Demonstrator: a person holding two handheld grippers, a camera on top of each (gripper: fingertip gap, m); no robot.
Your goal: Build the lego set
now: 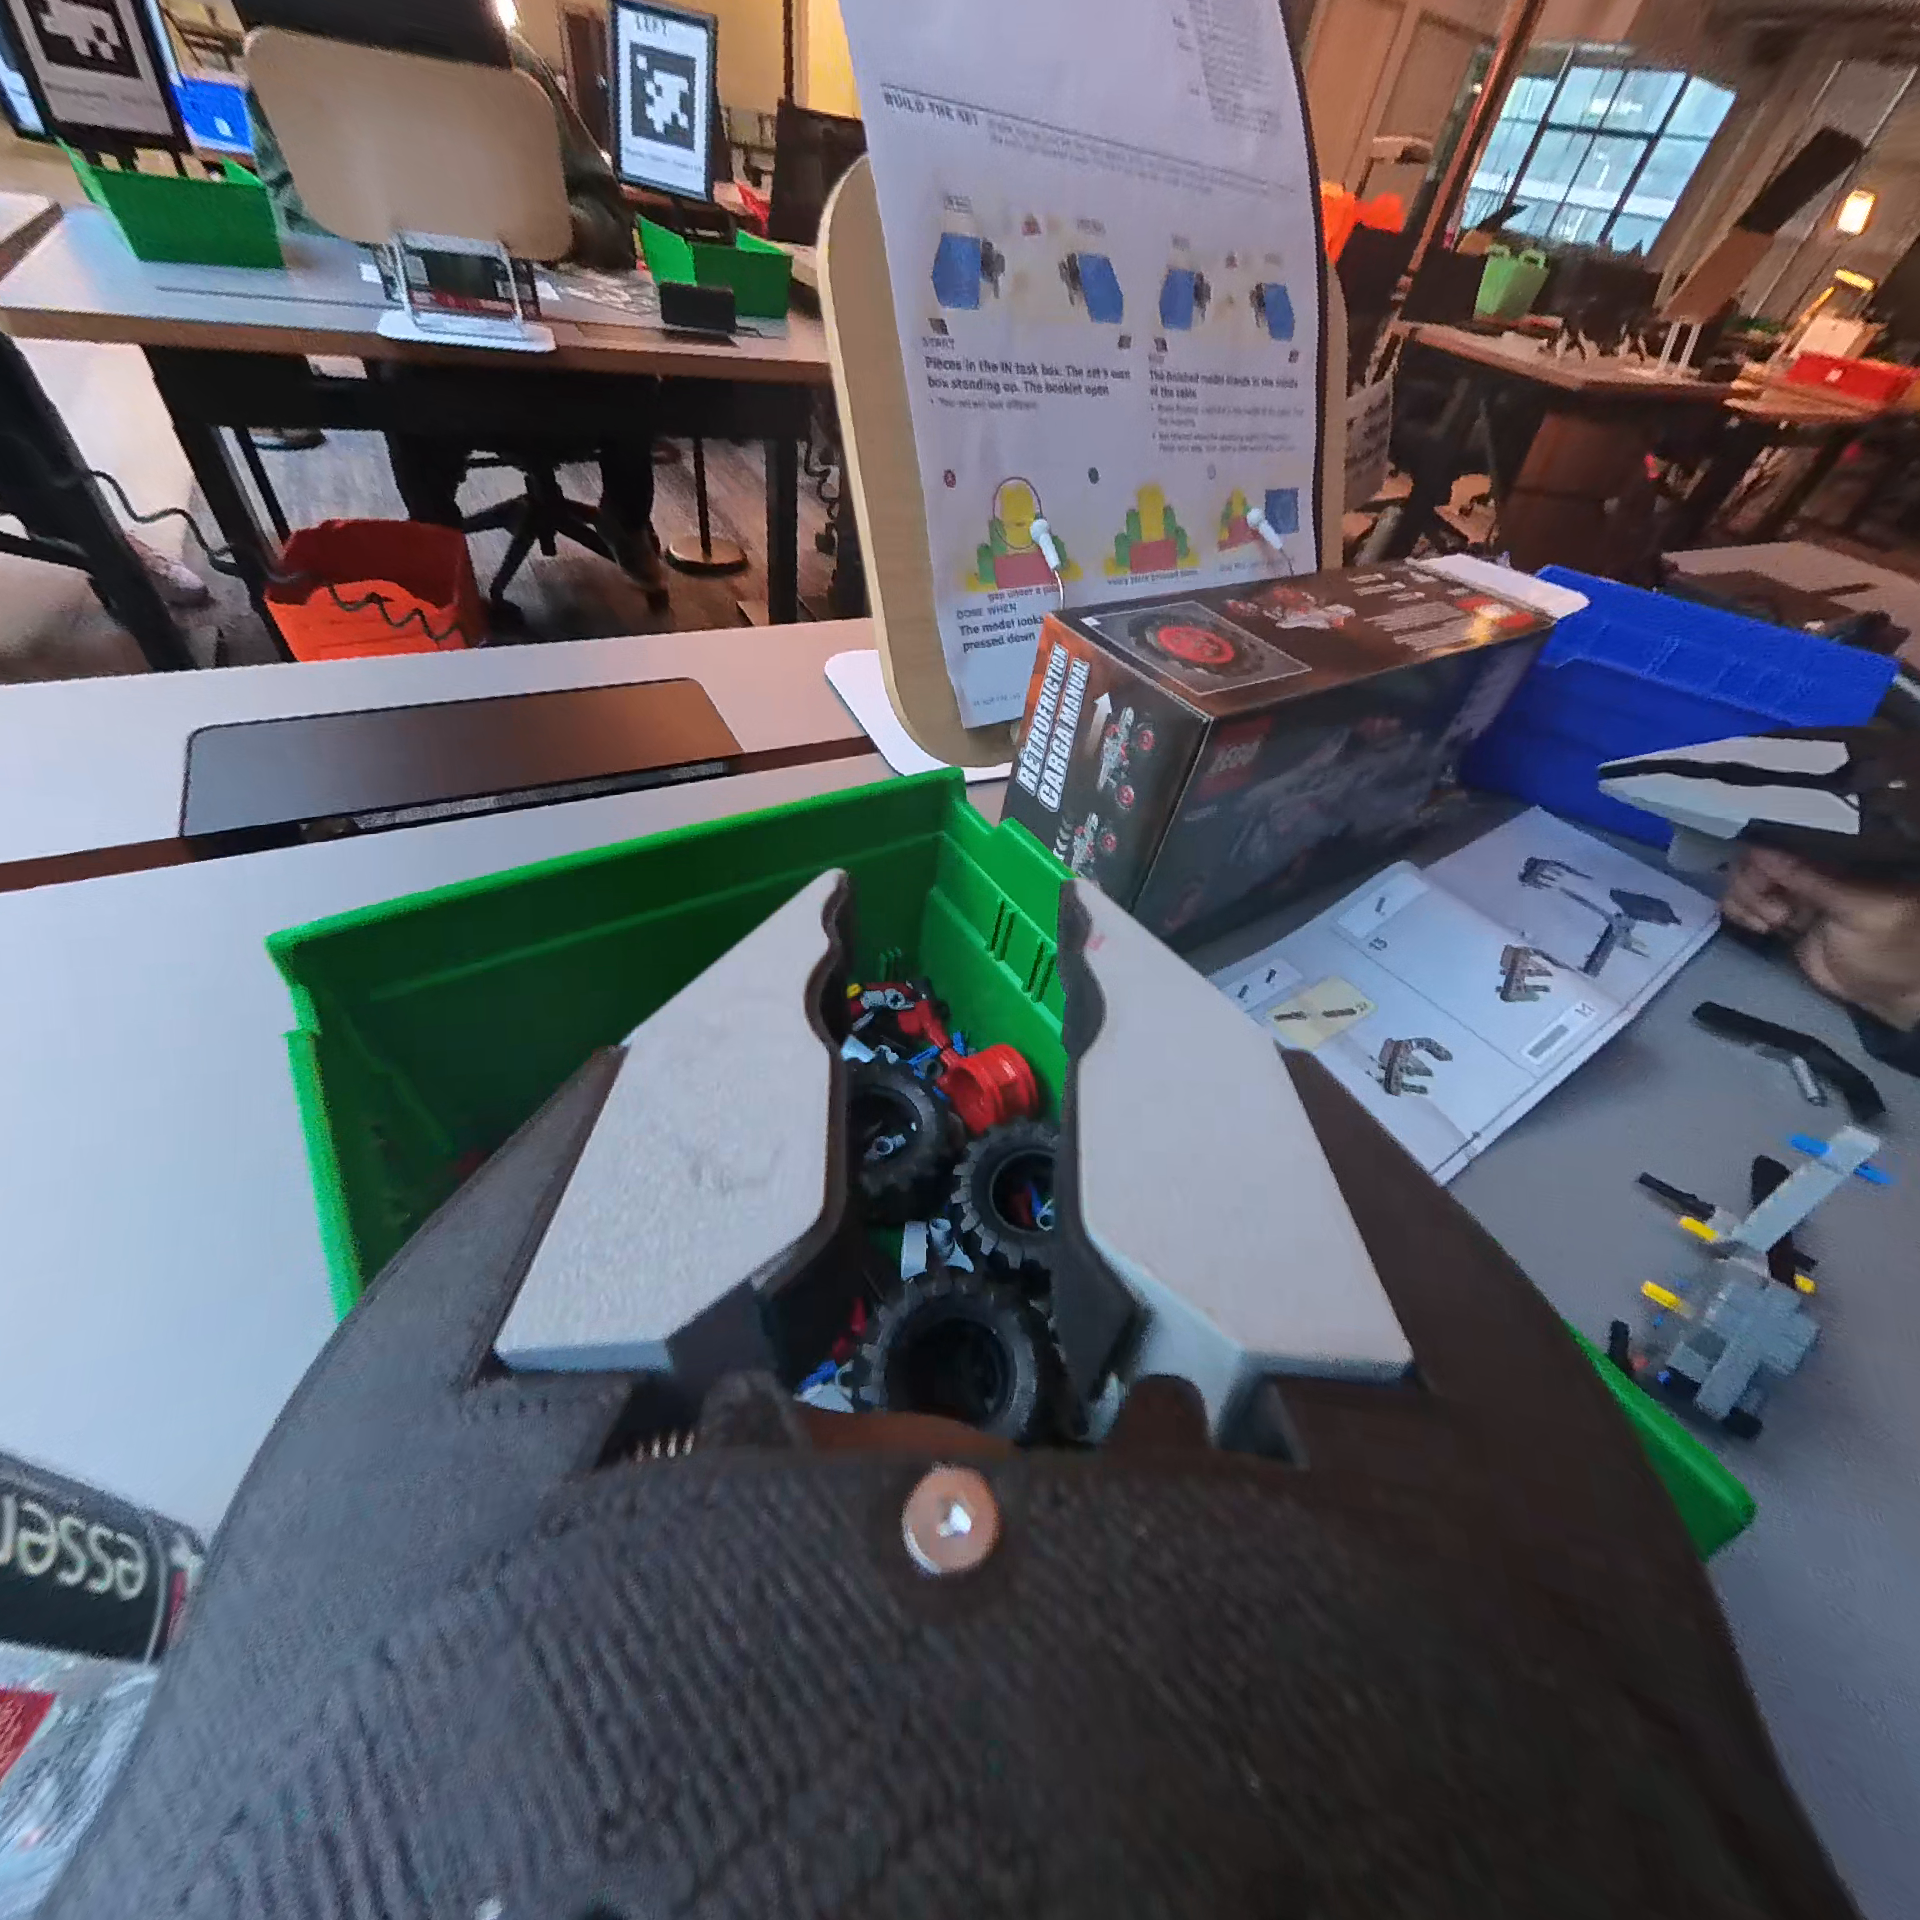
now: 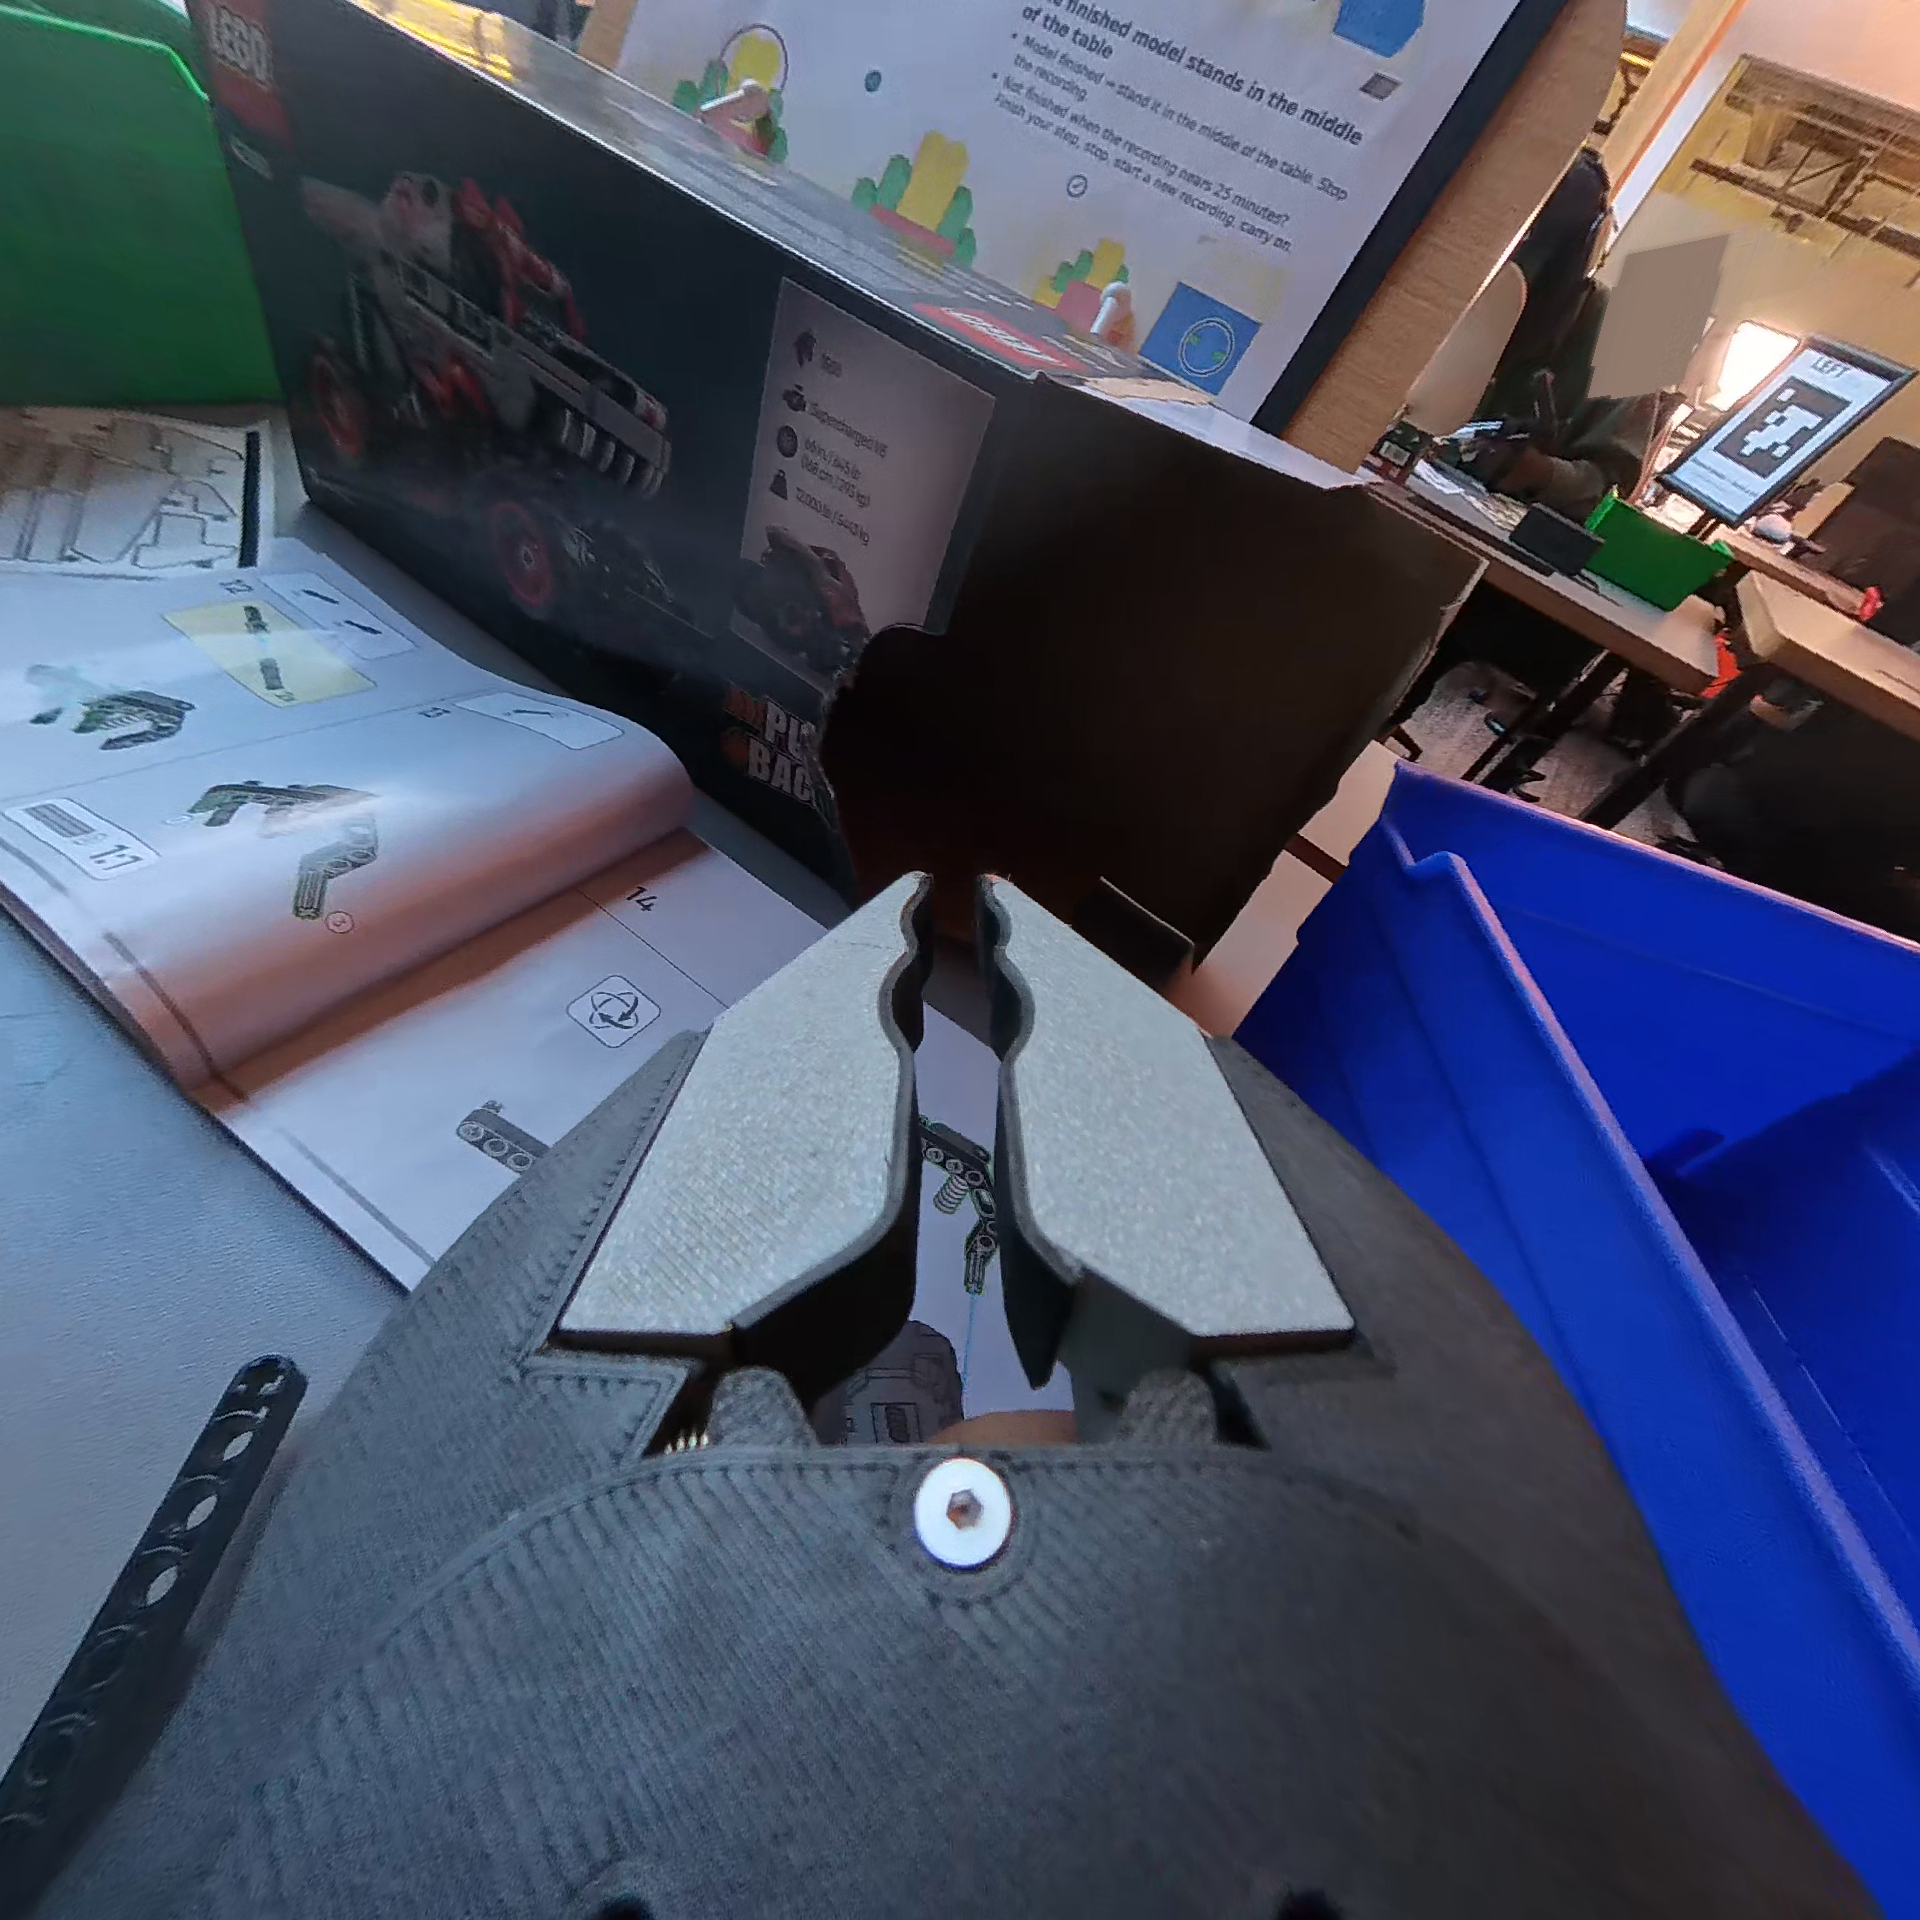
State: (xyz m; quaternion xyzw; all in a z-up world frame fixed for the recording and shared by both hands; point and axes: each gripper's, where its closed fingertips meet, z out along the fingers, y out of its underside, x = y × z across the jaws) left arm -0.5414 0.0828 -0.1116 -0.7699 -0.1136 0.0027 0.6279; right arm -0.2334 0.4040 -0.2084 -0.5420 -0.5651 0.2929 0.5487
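My left gripper [image 1: 951, 909] is open and empty, held over the green bin [image 1: 582, 966]. The bin holds loose pieces: black tyres [image 1: 961, 1351], a red wheel hub [image 1: 992, 1086] and small parts. A partly built grey model [image 1: 1735, 1320] with blue and yellow pins lies on the table at the right. A black curved beam [image 1: 1787, 1060] lies near it. My right gripper [image 2: 954, 894] is nearly shut with a narrow gap and holds nothing; it hovers over the open instruction booklet [image 2: 343, 790]. It also shows in the left wrist view [image 1: 1725, 795]. A black beam [image 2: 145, 1579] lies at lower left.
The dark set box [image 1: 1278, 748] stands behind the booklet [image 1: 1475, 987]. A blue bin [image 2: 1662, 1143] sits at the right. An upright instruction sheet on a wooden stand [image 1: 1091, 343] rises behind the box. Other desks and green bins fill the background. Tip to tip, the grippers are about 45 cm apart. My left gripper's tips are some 25 cm from the partly built grey model [image 1: 1735, 1320].
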